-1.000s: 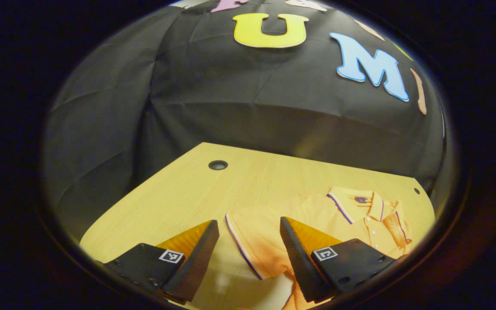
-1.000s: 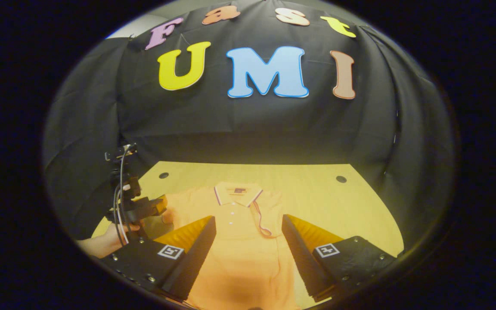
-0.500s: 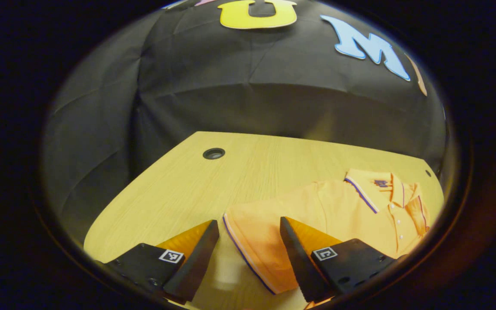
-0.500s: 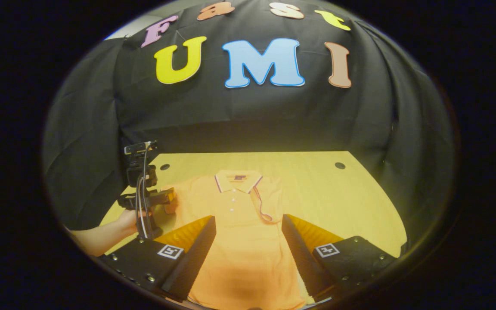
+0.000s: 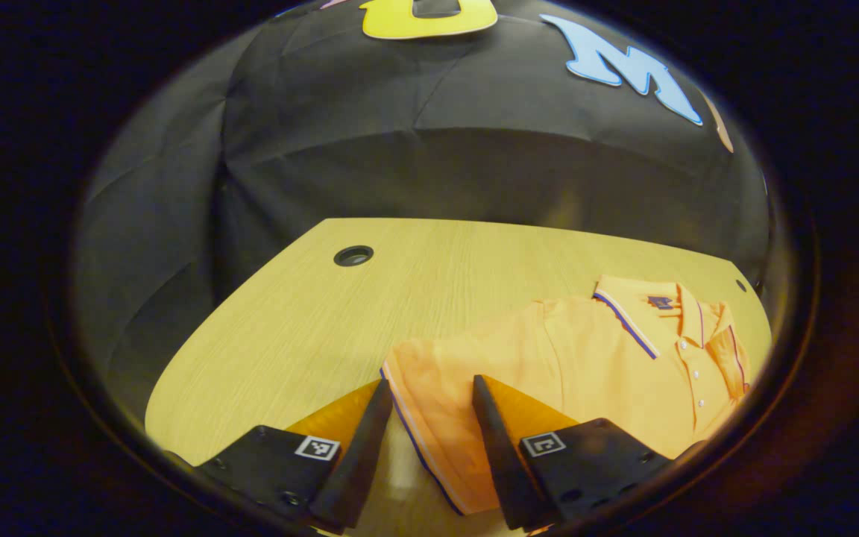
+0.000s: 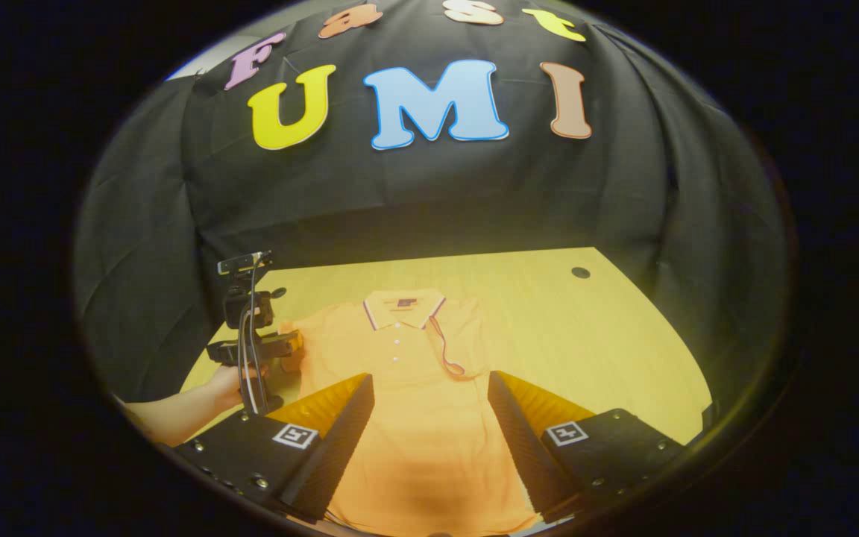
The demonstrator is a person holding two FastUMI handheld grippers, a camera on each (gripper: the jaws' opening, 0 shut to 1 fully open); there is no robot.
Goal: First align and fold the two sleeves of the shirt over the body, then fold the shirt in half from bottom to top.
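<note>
Left gripper [image 5: 423,418], nearest in the left gripper view, with its fingers spread and the striped cuff [image 5: 408,429] of the orange polo shirt's left sleeve [image 5: 444,388] lying between them; neither finger presses the cloth, and whether the lower edge of a finger touches the surface [image 5: 310,328] cannot be told. In the right gripper view the right gripper [image 6: 429,432] hangs over the lower body of the polo shirt [image 6: 414,418], its fingers likewise spread and holding nothing. Farther off in that view, a hand [image 6: 232,380] carries the left gripper [image 6: 289,350] at the sleeve's outer edge. The shirt lies face up and flat, collar [image 6: 403,307] toward the booth's wall, and the right sleeve [image 6: 467,339] appears already laid over the chest, its trimmed cuff running down beside the button placket [image 6: 397,344]. The step in hand is judged to be the taking of the left sleeve. To do it well, the fingers should close on the cuff hem itself, both layers together, rather than on the looser cloth behind it; the sleeve should then be lifted only enough to clear the body and carried straight across so that its cuff meets that of the folded sleeve. A deep or skewed pinch risks dragging the shoulder and rumpling the collar.
</note>
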